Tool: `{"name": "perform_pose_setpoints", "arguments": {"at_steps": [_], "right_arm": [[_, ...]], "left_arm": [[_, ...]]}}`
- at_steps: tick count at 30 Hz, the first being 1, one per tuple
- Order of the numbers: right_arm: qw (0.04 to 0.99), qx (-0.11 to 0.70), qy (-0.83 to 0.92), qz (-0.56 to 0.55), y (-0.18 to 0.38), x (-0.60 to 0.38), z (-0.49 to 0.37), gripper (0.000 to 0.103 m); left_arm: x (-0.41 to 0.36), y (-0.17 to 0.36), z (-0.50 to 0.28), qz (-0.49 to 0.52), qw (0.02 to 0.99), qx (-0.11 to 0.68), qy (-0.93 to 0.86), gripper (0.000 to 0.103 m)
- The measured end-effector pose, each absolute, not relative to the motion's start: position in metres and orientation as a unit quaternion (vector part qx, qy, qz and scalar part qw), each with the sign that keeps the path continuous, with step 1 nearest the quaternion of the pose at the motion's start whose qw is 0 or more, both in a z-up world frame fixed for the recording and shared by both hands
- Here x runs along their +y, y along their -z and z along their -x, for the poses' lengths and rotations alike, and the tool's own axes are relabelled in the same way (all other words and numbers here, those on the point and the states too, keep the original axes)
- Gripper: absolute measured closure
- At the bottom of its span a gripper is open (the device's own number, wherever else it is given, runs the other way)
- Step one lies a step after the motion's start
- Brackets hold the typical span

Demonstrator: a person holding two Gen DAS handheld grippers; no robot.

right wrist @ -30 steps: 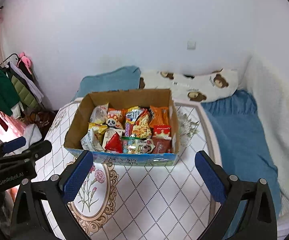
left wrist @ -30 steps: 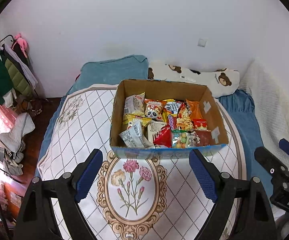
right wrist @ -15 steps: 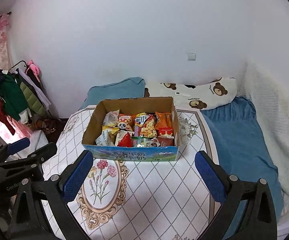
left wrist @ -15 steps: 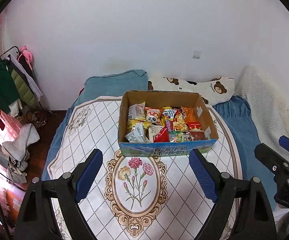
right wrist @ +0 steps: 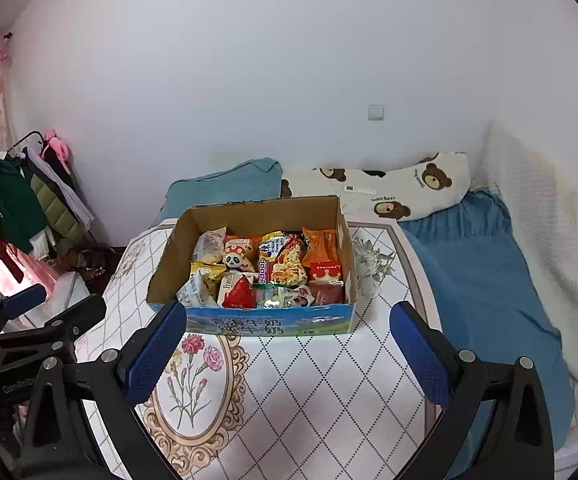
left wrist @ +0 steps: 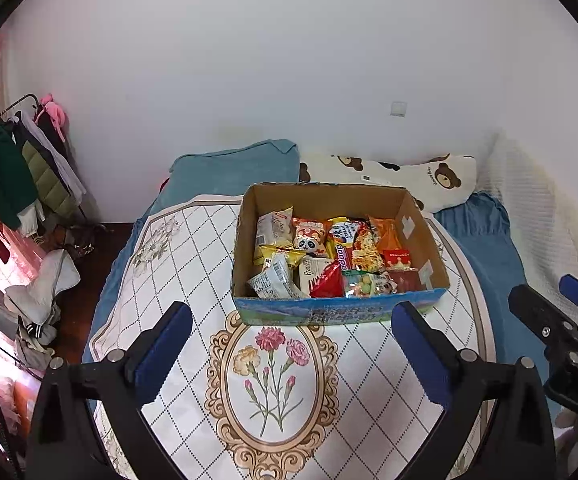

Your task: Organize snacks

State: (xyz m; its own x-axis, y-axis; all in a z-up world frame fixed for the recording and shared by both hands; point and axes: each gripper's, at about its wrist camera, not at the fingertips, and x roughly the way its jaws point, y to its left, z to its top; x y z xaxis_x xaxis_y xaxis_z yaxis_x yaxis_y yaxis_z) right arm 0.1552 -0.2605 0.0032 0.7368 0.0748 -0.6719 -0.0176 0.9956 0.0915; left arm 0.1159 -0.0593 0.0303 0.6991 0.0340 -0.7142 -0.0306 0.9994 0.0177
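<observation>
The cardboard box stuffed with snack packets sits toward the far end of the floral table, its right wall close to the table's right edge and a wide strip of bare top on its left. Both the left gripper and right gripper hang over the near side with jaws spread wide and nothing in them, not touching the box. Past the right edge there's the blue bedsheet, with a clothes rack off to the left.

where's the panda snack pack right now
The panda snack pack lies inside the cardboard box, toward its back left, beside a white packet.
</observation>
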Motion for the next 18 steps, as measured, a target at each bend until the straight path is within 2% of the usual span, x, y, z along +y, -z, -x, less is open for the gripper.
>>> {"name": "perform_pose_setpoints", "arguments": {"at_steps": [18], "right_arm": [[0.919,0.391,0.004,-0.039,0.051,-0.277,-0.223,0.0]], "left_arm": [[-0.062,0.021,-0.171,-0.011,0.904,0.426,-0.041,0.001]]}}
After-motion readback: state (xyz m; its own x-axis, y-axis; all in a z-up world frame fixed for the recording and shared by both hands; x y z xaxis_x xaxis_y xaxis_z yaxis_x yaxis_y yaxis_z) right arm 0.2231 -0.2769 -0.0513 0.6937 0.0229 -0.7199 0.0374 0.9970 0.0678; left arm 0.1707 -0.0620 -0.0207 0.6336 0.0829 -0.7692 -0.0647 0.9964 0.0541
